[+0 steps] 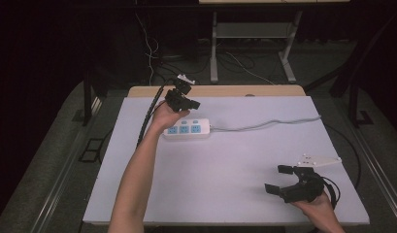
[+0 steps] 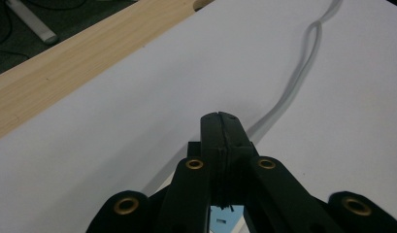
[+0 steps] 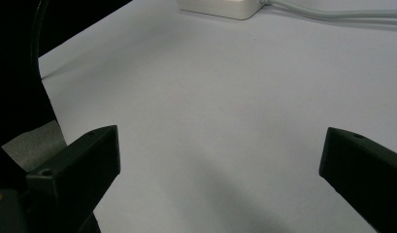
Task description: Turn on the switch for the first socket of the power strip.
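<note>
Near the desk's (image 1: 225, 170) front right corner, your right tongs (image 1: 278, 180) hover spread wide, holding nothing. Farther back, toward the rear left, your left tongs (image 1: 192, 103) are pressed together and empty, just above the white power strip (image 1: 187, 130), whose cable (image 1: 269, 123) runs to the right edge.

Room dark, walls black and unlit. White sheet (image 1: 235, 165) covers worktop, evenly lit; bare wooden strip (image 1: 220, 91) of worktop along far edge. Grey carpeted floor (image 1: 50, 160) around worktop on both sides. Beyond far edge, white metal leg frame (image 1: 214, 48) of second table, feet on floor. Loose cables (image 1: 152, 53) trail across floor there. Dark metal rail (image 1: 60, 179) runs along floor at left.
</note>
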Tool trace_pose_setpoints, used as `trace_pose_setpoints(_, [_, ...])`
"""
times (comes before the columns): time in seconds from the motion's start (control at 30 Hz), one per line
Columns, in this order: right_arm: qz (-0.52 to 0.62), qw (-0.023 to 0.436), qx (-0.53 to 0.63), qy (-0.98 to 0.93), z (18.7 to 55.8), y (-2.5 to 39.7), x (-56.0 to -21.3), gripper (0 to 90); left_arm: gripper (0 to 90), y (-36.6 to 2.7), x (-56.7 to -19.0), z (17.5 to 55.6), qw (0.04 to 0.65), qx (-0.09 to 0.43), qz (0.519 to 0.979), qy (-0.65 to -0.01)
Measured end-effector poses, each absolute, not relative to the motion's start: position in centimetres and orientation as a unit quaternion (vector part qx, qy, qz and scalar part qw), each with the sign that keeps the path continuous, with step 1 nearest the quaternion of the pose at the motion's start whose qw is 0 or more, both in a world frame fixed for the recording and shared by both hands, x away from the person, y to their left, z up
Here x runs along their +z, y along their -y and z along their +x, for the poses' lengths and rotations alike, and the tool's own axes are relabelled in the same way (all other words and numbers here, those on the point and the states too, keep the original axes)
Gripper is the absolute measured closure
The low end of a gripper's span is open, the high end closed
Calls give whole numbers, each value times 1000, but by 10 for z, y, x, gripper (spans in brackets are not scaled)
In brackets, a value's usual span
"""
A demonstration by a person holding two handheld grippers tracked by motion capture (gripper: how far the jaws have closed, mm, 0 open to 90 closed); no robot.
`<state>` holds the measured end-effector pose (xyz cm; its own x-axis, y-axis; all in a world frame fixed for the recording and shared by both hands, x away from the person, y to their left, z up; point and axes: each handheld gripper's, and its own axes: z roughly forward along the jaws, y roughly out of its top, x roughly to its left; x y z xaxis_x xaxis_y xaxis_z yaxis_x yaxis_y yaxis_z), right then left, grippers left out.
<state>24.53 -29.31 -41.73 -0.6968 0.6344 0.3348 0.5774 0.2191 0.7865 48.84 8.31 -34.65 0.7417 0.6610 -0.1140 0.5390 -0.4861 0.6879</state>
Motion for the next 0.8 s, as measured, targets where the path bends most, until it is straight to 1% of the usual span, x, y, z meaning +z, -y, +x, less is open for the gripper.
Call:
trace_pose_setpoints(0.4, [389, 30, 490, -779, 246, 295, -417, 9, 891, -82, -366, 497, 367, 73, 848, -376])
trace_pose_setpoints(0.8, [389, 29, 488, -781, 246, 295, -418, 8, 891, -84, -383, 500, 354, 65, 848, -389])
